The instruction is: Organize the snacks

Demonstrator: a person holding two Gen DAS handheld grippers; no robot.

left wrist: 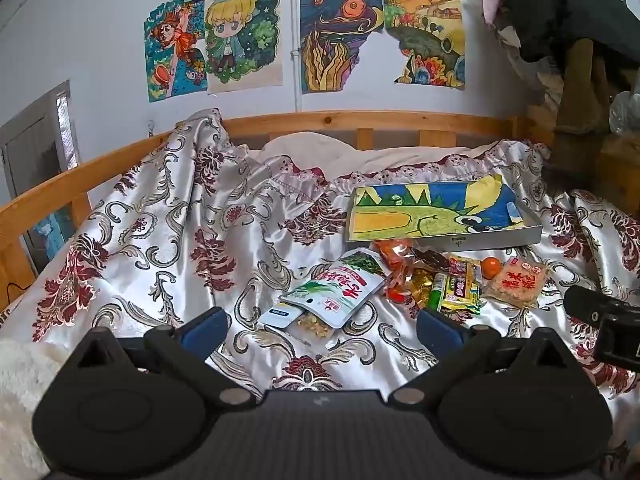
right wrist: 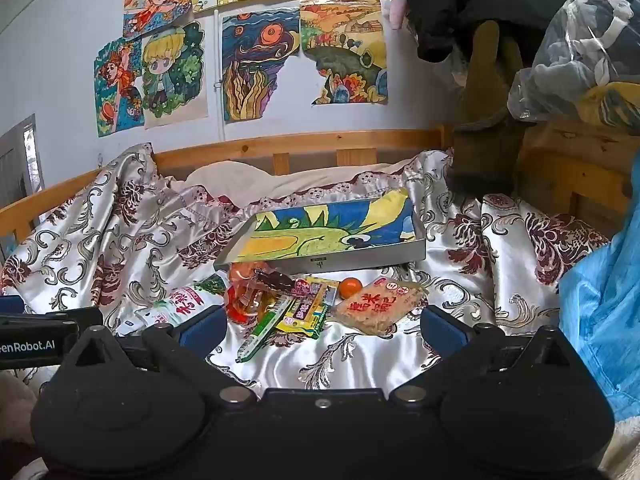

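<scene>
A pile of snacks lies on the satin bedspread in front of a shallow grey box [left wrist: 492,239] [right wrist: 360,259] lined with a colourful drawing. The pile holds a white-and-green pouch [left wrist: 340,286] [right wrist: 180,305], a yellow packet [left wrist: 460,292] [right wrist: 306,309], a green stick snack [right wrist: 262,330], a small orange fruit [left wrist: 490,267] [right wrist: 350,287] and a rice-cracker pack [left wrist: 518,282] [right wrist: 378,304]. My left gripper [left wrist: 320,330] is open and empty, just short of the pouch. My right gripper [right wrist: 320,330] is open and empty, just short of the stick snack and cracker pack.
A wooden bed rail [left wrist: 360,120] runs behind the bedspread, with drawings on the wall above. Wooden furniture with bags and clothes [right wrist: 560,80] stands at the right. A blue cloth [right wrist: 600,300] hangs at the right edge. A white fluffy blanket [left wrist: 20,380] lies at the lower left.
</scene>
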